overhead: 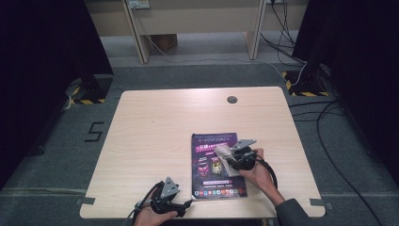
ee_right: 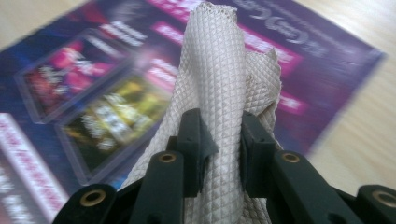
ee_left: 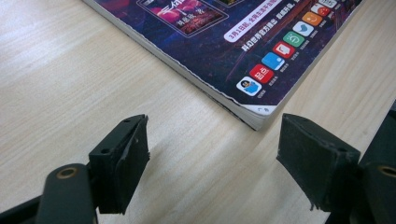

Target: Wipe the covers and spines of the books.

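A purple magazine (overhead: 214, 165) lies flat on the wooden table (overhead: 155, 136), right of centre near the front. My right gripper (overhead: 232, 157) hovers over the magazine's right half, shut on a white quilted cloth (ee_right: 219, 88) that stands bunched between its pads above the cover (ee_right: 93, 107). The cloth (overhead: 223, 152) drapes onto the magazine. My left gripper (overhead: 186, 205) rests low at the table's front edge, left of the magazine, open with nothing between its fingers (ee_left: 122, 158). Its view looks at the magazine's near corner (ee_left: 261, 114).
A round cable hole (overhead: 232, 99) sits at the table's far edge. Black curtains (overhead: 42, 56) flank both sides, and cables (overhead: 324, 122) trail across the floor to the right. Bare tabletop spreads over the left and far parts.
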